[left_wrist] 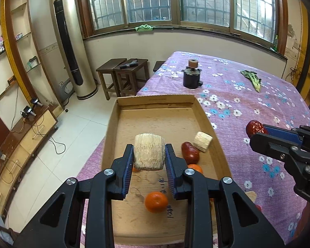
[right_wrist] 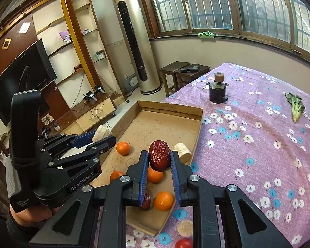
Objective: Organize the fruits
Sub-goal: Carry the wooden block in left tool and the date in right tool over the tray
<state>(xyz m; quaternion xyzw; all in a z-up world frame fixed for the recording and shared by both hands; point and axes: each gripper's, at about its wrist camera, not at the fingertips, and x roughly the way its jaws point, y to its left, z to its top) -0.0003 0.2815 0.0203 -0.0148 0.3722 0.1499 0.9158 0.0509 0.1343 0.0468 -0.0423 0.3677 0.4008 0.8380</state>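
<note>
My left gripper is shut on a pale fibrous sugarcane chunk and holds it above the cardboard tray. My right gripper is shut on a wrinkled red jujube, above the tray's right side. In the tray lie another sugarcane chunk, a red jujube and tangerines. In the right wrist view the tray holds several tangerines, a sugarcane piece and a jujube under my fingers. The right gripper shows at the right in the left wrist view.
The tray sits at the left edge of a table under a purple flowered cloth. A dark pot with a brown knob and a leafy green vegetable lie farther back. A red fruit lies on the cloth near me. Wooden stools stand beyond the table.
</note>
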